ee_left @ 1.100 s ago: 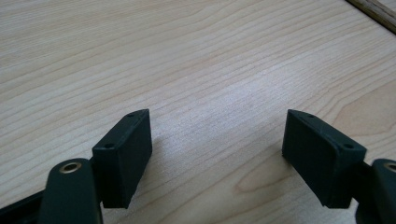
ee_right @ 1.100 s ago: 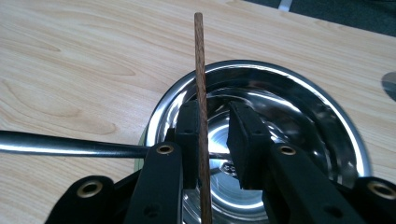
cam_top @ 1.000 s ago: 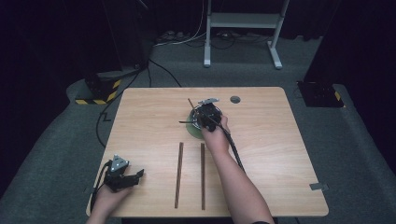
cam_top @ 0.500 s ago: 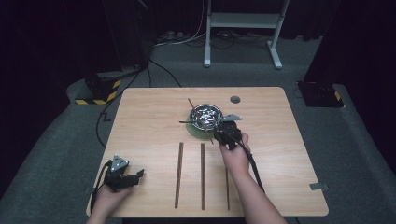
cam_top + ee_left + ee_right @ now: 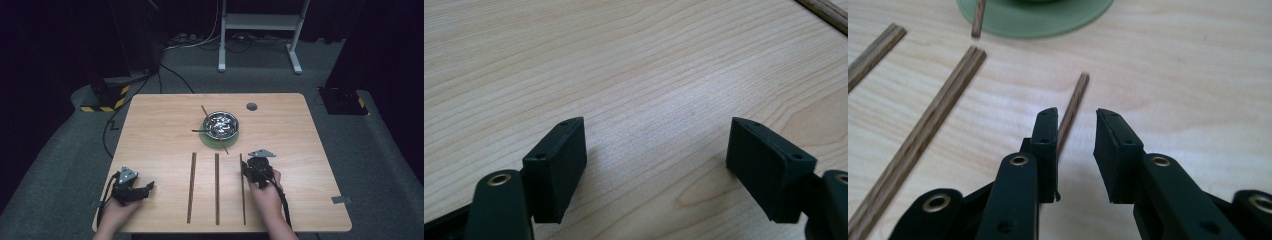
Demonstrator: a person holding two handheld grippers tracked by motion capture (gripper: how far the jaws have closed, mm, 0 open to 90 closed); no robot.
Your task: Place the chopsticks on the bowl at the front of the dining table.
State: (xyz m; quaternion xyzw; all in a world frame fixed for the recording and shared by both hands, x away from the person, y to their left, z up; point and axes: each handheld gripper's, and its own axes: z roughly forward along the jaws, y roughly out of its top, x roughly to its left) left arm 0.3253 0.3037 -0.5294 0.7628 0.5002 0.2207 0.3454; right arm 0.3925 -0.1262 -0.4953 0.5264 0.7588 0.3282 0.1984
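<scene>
High view: the job looks like taking sticks out of the bowl (image 5: 223, 124) and laying them in a row by the near edge of the table (image 5: 310, 130). The first stick (image 5: 191, 187), the middle stick (image 5: 217, 187) and the third stick (image 5: 243, 200) lie side by side there. The right gripper (image 5: 248, 170) sits at the far end of the third stick, so I think that one is just put down. More sticks (image 5: 205, 112) poke out of the bowl, so the next move is likely to go back and pinch one. The left gripper (image 5: 148, 187) rests near the near left corner. How many sticks are left in the bowl is hard to see. Left gripper view: the left gripper (image 5: 656, 135) is wide open with only bare table between its jaws. Right gripper view: the right gripper (image 5: 1077, 117) is a little open and its jaws have just been closing. The third stick (image 5: 1075, 95) lies flat by one jaw, not pinched, and its near part is hidden. The green plate (image 5: 1038, 20) is cut off at the top.
</scene>
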